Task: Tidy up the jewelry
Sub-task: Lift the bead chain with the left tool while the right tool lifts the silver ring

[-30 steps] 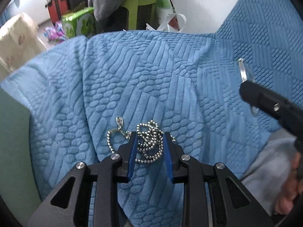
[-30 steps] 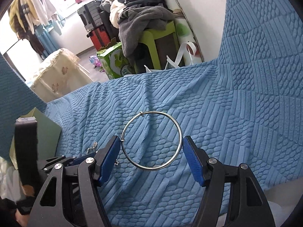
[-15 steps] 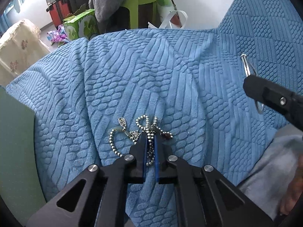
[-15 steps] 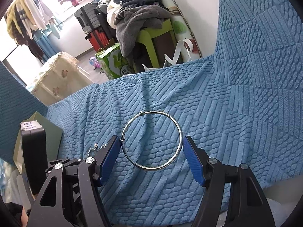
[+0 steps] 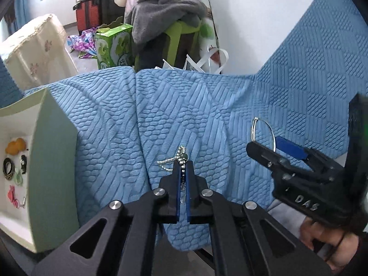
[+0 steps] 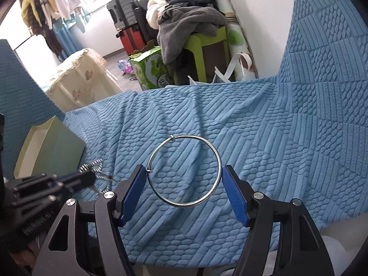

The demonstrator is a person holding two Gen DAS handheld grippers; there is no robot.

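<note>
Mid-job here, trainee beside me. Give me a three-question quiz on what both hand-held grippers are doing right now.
1. True or false: the left hand-held gripper is shut on the silver ball-bead chain.
2. What does the right hand-held gripper hold? A) thin silver metal bangle B) orange charm C) nothing
3. Fill in: the open pale green cardboard box of small jewelry pieces sits on the ___ of the left wrist view.

Key: 1 true; 2 A; 3 left. The textured blue blanket lies beneath both.
</note>
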